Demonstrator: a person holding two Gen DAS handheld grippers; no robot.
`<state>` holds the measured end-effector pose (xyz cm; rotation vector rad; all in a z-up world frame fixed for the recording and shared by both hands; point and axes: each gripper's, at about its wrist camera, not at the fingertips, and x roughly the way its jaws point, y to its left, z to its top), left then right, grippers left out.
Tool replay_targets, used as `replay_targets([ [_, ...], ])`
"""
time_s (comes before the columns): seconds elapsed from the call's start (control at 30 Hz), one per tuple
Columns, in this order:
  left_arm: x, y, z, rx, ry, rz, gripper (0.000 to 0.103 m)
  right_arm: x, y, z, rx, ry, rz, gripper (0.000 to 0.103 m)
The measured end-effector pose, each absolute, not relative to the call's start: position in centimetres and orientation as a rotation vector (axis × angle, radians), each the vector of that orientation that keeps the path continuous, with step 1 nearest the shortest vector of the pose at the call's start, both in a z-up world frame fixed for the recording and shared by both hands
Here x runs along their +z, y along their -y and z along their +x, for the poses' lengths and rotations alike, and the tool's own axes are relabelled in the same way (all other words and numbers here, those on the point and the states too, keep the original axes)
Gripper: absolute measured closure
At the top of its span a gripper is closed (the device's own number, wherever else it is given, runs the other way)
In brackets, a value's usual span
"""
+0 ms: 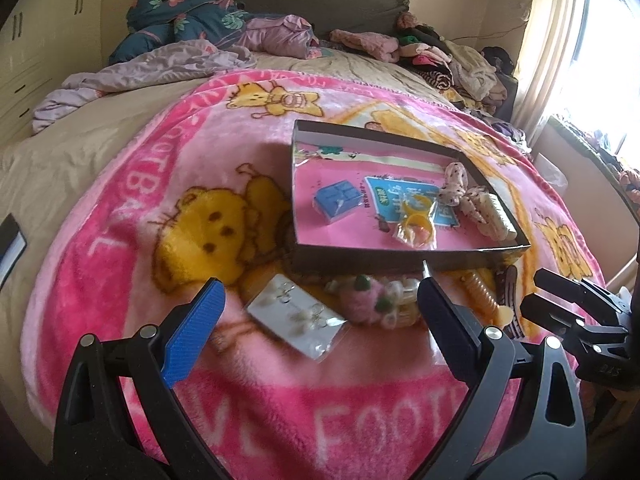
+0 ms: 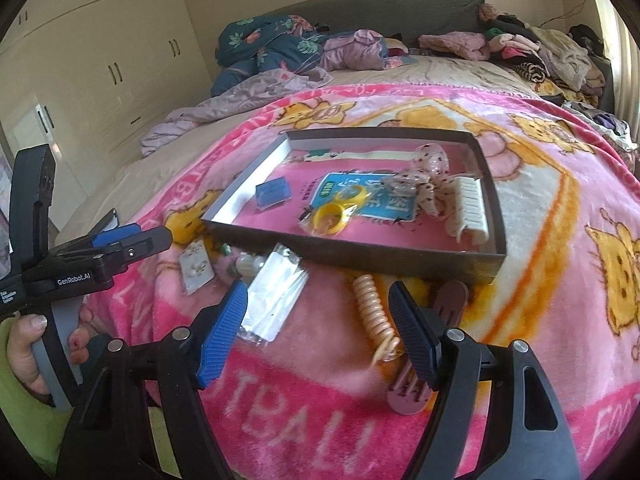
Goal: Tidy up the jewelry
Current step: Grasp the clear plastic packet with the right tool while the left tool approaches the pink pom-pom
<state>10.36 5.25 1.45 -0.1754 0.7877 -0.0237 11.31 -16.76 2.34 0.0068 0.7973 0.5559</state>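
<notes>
A shallow dark box [image 1: 404,266] [image 2: 352,258] lies on the pink blanket. It holds a blue case [image 1: 335,200], yellow rings [image 2: 330,218], a dotted scrunchie [image 2: 430,176] and a white hair claw [image 2: 472,208]. In front of it lie an earring card [image 1: 298,320], a pink fuzzy clip [image 1: 368,298], a clear packet [image 2: 274,300], a peach spiral tie [image 2: 372,312] and a mauve clip [image 2: 452,300]. My left gripper [image 1: 320,334] is open above the earring card. My right gripper [image 2: 318,328] is open, with the packet and spiral tie between its fingers.
The pink cartoon blanket [image 1: 120,240] covers the near part of a bed. Rumpled bedding [image 1: 188,12] and a pile of clothes [image 1: 460,60] lie at the far end. A wardrobe [image 2: 100,60] stands on the left, a window [image 1: 600,40] on the right.
</notes>
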Motion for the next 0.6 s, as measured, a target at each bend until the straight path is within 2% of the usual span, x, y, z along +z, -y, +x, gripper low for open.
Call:
replay_targets([
  [0.43, 0.2, -6.9, 9.1, -0.002, -0.803, -0.140, 0.015, 0.7, 13.2, 11.1, 0.609, -0.855, -0.022, 0.033],
  [0.6, -0.3, -6.9, 8.8, -0.033, -0.814, -0.134, 0.023, -0.2, 12.2, 11.1, 0.622, -0.882, -0.030, 0.033],
])
